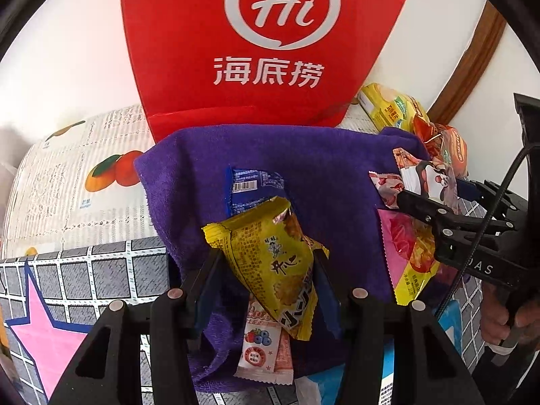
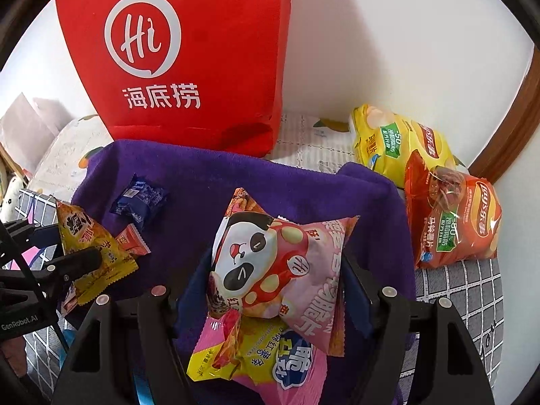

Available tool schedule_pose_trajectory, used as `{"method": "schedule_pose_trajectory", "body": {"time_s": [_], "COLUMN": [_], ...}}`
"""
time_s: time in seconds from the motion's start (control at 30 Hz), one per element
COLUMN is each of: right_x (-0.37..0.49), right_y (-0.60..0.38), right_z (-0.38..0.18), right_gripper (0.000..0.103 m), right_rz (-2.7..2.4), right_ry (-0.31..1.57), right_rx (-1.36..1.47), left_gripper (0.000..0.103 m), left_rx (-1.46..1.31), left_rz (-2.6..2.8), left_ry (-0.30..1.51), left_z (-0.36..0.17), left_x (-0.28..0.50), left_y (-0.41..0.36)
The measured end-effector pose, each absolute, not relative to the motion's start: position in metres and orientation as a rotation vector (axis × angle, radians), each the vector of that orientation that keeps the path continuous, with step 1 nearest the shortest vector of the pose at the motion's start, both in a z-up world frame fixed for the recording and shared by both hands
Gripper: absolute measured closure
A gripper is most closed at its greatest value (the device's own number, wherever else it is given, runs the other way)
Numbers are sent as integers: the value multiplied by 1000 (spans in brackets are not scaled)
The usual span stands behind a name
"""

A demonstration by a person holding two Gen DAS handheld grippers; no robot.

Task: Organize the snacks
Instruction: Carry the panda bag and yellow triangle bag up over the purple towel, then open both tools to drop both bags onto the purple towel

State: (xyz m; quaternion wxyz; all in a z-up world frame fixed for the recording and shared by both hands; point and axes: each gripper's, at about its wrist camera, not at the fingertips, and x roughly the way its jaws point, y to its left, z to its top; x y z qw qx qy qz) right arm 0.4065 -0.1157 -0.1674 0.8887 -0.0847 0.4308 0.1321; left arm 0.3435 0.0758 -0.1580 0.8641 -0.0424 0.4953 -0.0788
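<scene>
My left gripper (image 1: 266, 270) is shut on a yellow snack packet (image 1: 273, 263) and holds it above a purple towel (image 1: 324, 155). My right gripper (image 2: 276, 270) is shut on a pink panda-print snack bag (image 2: 280, 266), also over the towel (image 2: 236, 175). A red Haidilao bag (image 1: 270, 33) stands upright behind the towel; it also shows in the right wrist view (image 2: 189, 50). A blue packet (image 1: 253, 185) lies on the towel. A white berry sachet (image 1: 260, 347) lies under the left gripper. A pink-and-yellow packet (image 2: 256, 357) lies under the right gripper.
A yellow chip bag (image 2: 398, 145) and an orange chip bag (image 2: 452, 219) lie at the right by the wall. A fruit-print cloth (image 1: 77, 182) and a grey grid cloth with a pink star (image 1: 50, 330) cover the surface. A wooden frame (image 2: 506, 128) runs along the right.
</scene>
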Motion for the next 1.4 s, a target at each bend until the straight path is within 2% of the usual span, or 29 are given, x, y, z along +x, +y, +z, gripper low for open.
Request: {"method": "schedule_pose_trajectory", "body": {"time_s": [0.5,0.53,0.6,0.7,0.9,1.4], "right_x": [409,409,408,406,400,352], "right_y": [-113,-112,-110,-110,-118,-144], "right_z": [-168,-169,-169,-166,-151,-91], "right_gripper": [25,25,25,23,21,21], "right_rz": [286,285,290,295,301,271], "right_ry": [916,917,918,901,869,730], "right_rx": [-185,-191,-201,-204,-147,-62], "left_gripper": [50,48,39,34,31,31], "left_rx": [-86,-90,-88,-83,-120,-92], "left_rz": [-180,-181,-172,-164,-199,-225], "left_ry": [1064,1062,1049,1027,996,877], "left_z": [-162,-162,-160,-155,-143,-91], "left_x": [348,348,348,346,342,312], "left_y": [68,68,68,70,76,73]}}
